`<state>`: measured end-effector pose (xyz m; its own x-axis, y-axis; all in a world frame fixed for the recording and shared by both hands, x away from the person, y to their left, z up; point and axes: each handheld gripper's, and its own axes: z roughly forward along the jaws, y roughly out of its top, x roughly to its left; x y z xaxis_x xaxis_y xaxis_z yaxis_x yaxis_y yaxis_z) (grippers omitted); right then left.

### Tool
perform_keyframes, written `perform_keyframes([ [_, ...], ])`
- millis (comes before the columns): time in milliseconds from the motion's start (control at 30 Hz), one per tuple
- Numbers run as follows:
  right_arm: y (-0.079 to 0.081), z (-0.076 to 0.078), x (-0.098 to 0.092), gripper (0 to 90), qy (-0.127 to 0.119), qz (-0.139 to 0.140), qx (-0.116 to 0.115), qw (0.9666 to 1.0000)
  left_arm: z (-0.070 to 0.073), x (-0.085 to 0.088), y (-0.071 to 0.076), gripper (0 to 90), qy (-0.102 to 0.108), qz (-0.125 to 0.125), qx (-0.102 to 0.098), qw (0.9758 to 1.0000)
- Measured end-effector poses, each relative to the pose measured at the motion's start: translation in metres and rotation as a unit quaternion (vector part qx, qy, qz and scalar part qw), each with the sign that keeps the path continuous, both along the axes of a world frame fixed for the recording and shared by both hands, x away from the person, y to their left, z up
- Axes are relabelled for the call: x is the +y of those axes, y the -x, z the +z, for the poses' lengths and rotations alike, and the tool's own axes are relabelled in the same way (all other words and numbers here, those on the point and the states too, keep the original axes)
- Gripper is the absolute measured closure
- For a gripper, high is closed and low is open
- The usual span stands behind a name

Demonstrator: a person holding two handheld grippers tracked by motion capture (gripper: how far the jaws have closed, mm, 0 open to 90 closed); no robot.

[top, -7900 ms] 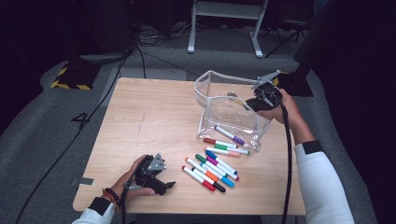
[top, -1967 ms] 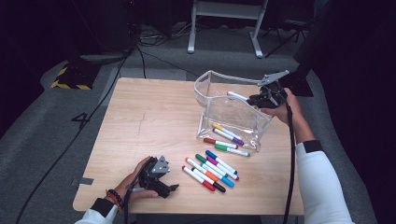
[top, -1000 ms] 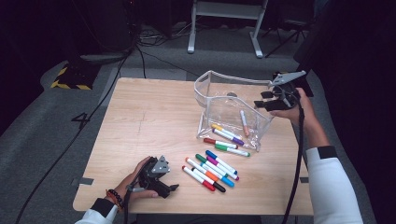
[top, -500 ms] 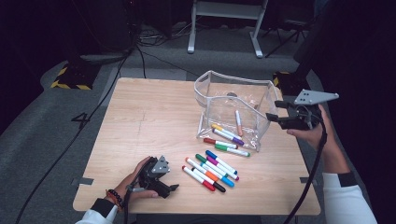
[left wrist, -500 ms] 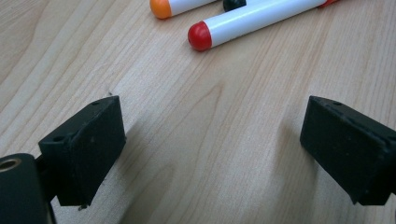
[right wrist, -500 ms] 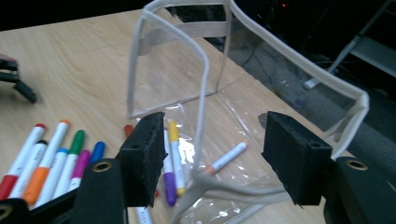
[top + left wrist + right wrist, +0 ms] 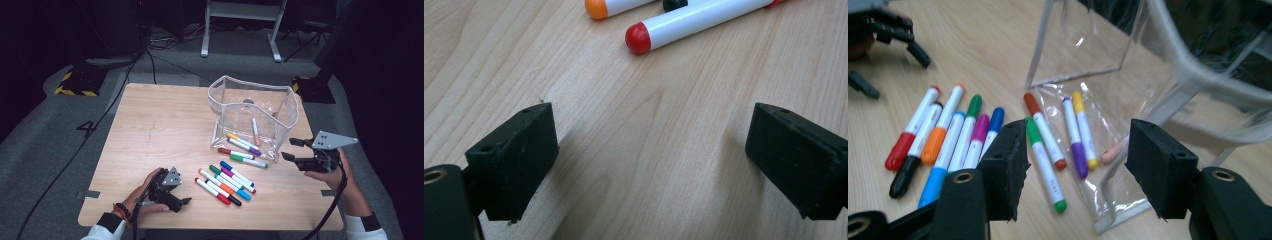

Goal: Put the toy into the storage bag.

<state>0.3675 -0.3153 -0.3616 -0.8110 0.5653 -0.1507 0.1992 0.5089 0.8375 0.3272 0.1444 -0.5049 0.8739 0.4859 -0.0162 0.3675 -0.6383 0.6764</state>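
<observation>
High view: my right gripper hangs at the right edge of the wooden table, jaws spread apart and holding nothing, pointing left toward the clear plastic pouch. The pouch stands open just beyond the jaw tips. A pink marker lies inside it, and a yellow marker and a purple marker lie side by side at its near edge.

Right gripper view: ahead of the open jaws, between them, I see the green marker and the brown-capped marker on bare wood, just left of the pouch's lower lip. Further left of the jaws lies the loose row: red marker, black marker, orange marker, a marker with green and blue ends, magenta marker and blue marker, touching side by side.

My left gripper rests on the table at the near left, held in the left hand. Left gripper view: jaws wide apart, nothing between them but wood grain; the red cap and an orange cap sit beyond the tips, well clear.
</observation>
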Motion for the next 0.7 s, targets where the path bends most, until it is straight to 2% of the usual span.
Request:
perform_keyframes([
  [133, 0.005, -0.024, 0.008, 42.2, 0.014, 0.009, 0.015, 0.9997, 0.0, 0.0, 0.0, 7.0, 0.0, 0.0, 0.0, 1.0],
  [233, 0.004, -0.038, 0.014, 42.4, 0.013, 0.017, 0.029, 0.9993, 0.0, 0.0, 0.0, 7.0, 0.0, 0.0, 0.0, 1.0],
  [300, 0.001, -0.051, 0.019, 42.5, 0.01, 0.023, 0.047, 0.9985, 0.0, 0.0, 0.0, 6.9, 0.0, 0.0, 0.0, 1.0],
  [400, -0.004, -0.068, 0.03, 43.4, 0.021, 0.033, 0.066, 0.997, 0.0, 0.0, 0.0, 7.0, 0.0, 0.0, 0.0, 1.0],
  [500, -0.009, -0.084, 0.044, 43.6, 0.047, 0.046, 0.074, 0.9951, 0.0, 0.0, 0.0, 7.0, 0.0, 0.0, 0.0, 1.0],
  [600, -0.018, -0.096, 0.056, 44.3, 0.05, 0.051, 0.083, 0.9939, 0.0, 0.0, 0.0, 7.0, 0.0, 0.0, 0.0, 1.0],
  [700, -0.029, -0.105, 0.065, 44.7, 0.04, 0.049, 0.093, 0.9937, 0.0, 0.0, 0.0, 7.0, 0.0, -0.001, 0.0, 1.0],
])
